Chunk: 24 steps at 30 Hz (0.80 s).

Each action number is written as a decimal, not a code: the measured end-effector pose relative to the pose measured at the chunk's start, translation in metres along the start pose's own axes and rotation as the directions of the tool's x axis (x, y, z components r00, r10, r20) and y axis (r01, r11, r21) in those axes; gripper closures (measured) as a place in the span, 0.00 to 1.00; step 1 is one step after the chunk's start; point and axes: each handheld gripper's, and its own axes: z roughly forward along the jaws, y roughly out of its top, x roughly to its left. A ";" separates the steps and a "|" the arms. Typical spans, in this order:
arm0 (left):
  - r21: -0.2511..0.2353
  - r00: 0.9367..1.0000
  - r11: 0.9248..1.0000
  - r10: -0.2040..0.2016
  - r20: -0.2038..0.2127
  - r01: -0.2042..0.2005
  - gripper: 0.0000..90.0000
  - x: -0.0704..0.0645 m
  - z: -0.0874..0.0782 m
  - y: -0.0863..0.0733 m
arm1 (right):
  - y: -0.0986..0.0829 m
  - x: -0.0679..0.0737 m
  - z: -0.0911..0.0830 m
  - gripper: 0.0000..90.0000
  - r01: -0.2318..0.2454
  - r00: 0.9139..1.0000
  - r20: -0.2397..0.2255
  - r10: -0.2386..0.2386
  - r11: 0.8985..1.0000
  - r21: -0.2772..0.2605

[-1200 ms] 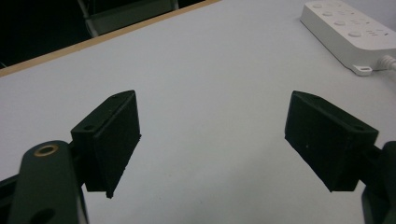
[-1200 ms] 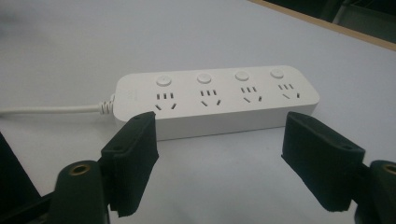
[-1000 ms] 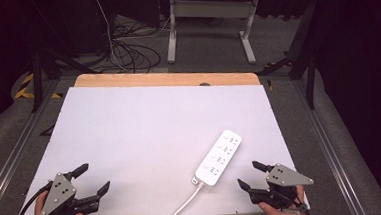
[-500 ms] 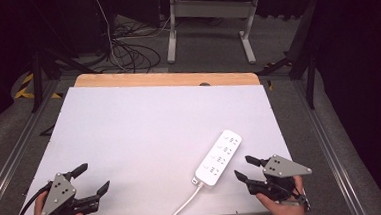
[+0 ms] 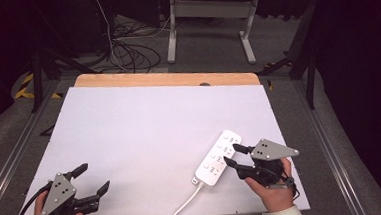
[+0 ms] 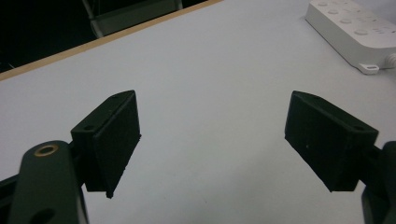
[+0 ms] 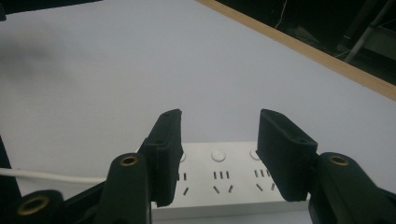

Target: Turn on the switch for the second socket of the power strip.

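My right hand-held gripper (image 5: 234, 154), lower right of the frame, has its jaws apart over the white power strip (image 5: 216, 158) on the worktop (image 5: 144, 125). My left hand-held gripper (image 5: 93, 179), lower left, stands apart over bare worktop.

White table (image 5: 145, 135) with wooden far edge, tangled black cables (image 5: 127, 53) and grey desk frame (image 5: 210, 8) on carpet beyond

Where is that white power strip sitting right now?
In the high view, the power strip lies on the table's near right part, just in front of the open right gripper; its cord runs off the near edge.
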 end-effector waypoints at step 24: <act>0.003 1.000 1.000 0.004 0.007 -0.004 0.21 0.000 0.001 0.000 | 0.027 -0.004 0.038 0.64 0.003 0.998 -0.066 -0.002 1.000 0.018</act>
